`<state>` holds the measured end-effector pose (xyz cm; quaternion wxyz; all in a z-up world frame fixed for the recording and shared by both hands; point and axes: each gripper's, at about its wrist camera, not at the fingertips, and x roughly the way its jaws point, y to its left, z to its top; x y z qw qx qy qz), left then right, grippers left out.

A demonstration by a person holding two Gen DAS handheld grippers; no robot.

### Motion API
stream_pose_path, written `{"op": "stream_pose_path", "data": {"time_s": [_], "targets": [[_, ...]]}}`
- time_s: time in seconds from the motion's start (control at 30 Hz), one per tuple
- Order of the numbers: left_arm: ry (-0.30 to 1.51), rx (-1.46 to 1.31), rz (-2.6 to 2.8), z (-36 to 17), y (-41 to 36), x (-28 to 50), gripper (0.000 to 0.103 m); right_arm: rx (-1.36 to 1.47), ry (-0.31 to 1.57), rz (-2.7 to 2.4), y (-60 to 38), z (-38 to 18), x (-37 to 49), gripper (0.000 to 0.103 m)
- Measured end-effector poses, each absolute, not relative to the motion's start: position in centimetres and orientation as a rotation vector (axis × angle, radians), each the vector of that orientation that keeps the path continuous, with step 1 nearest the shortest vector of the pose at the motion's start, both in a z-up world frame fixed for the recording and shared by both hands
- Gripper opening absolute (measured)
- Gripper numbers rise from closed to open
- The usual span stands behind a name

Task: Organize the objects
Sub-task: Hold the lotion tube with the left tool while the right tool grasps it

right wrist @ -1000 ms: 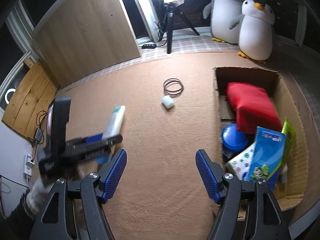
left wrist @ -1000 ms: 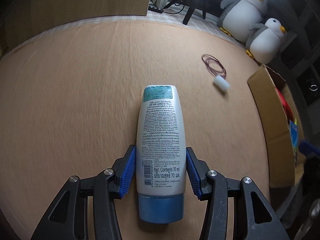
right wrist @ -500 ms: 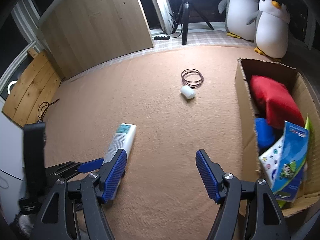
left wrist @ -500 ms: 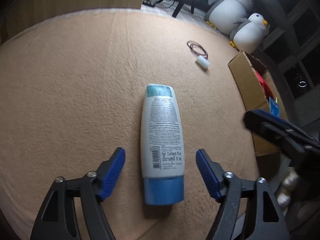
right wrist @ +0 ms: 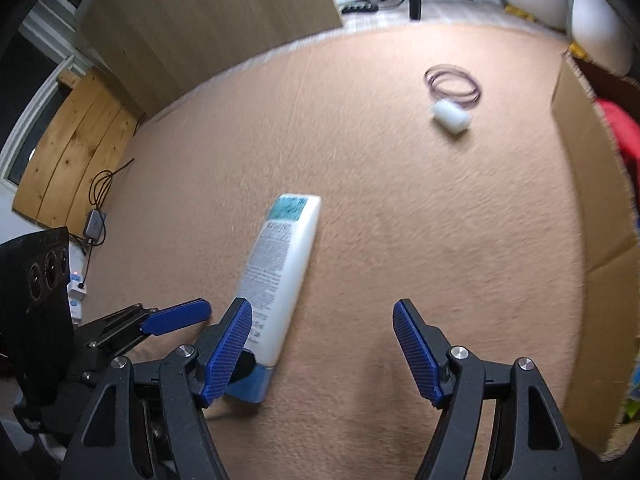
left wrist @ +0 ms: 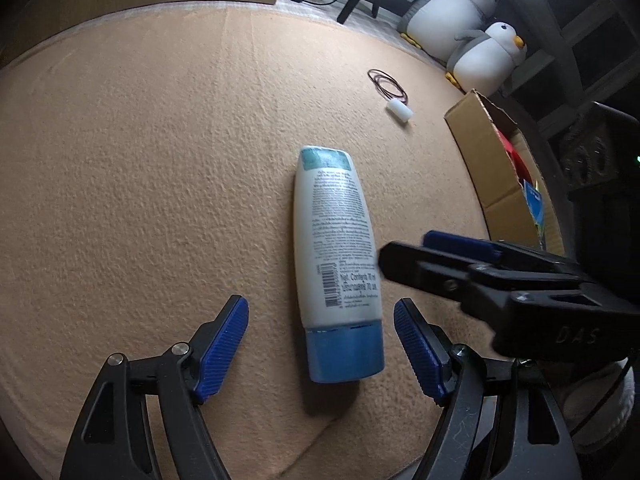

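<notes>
- Here we hold our left claw [left wrist: 321,346] with its blue pads apart, one on each side of the tube's cap end, touching neither side.
- The white tube [left wrist: 335,248] lies flat on the tan carpet [left wrist: 160,160], label side up, its blue cap [left wrist: 345,354] pointing back toward us.
- Our right claw [right wrist: 322,354] is also spread wide and grips nothing; its left pad overlaps the tube's lower end in the right wrist view, though we cannot tell whether it touches.
- From the left wrist view, the right claw reaches in from the right, its tip just beside the tube's lower label.
- Farther out on the carpet lie a coil of thin dark wire [right wrist: 453,86] and a small white cylinder [right wrist: 450,116], touching or nearly so, well apart from the tube.
- A cardboard box [left wrist: 486,160] stands open at the right, with a red item [right wrist: 620,132] and a blue package [left wrist: 534,200] inside; its near wall faces the tube.
- Two plush penguins [left wrist: 486,56] sit beyond the box, at the carpet's far edge.
- A wooden panel [right wrist: 208,20] stands along the far left edge, and a cable with an adapter [right wrist: 94,222] lies off the carpet's left side.
- Between the tube and the box wall, the carpet lies bare.
</notes>
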<state>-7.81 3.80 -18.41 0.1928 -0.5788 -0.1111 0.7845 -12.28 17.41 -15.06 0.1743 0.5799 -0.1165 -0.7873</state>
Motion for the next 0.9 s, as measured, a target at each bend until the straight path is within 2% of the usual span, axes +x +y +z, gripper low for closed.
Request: {"op": "stream_pose_path", "data": {"time_s": [0.33,0.43,0.6,0.73,0.8,0.9], "targets": [[-0.332,-1.615,2.173,-18.8,4.5,-8.0,0.077,1.689,-0.378,-2.141,16.4,-16.5,-12.9,0.07],[-0.35,-1.611,2.165,-18.9,4.5,-8.0,0.071,1.686,-0.358,-2.124,15.9,-16.5,-12.9,0.069],[-0.356,-1.607,2.153,-19.0,5.1,-7.8,0.058,1.684,-0.347,-2.086,15.2,-16.5,-12.8,0.056],[-0.35,-1.604,2.146,-19.0,5.6,-7.8,0.049,1.68,-0.35,-2.065,15.0,-16.7,-13.0,0.051],[-0.345,-1.606,2.149,-19.0,5.7,-7.8,0.049,1.676,-0.35,-2.057,14.7,-16.9,-13.1,0.044],[-0.359,-1.606,2.15,-18.9,5.8,-7.8,0.049,1.665,-0.324,-2.069,14.7,-16.6,-13.0,0.044]]}}
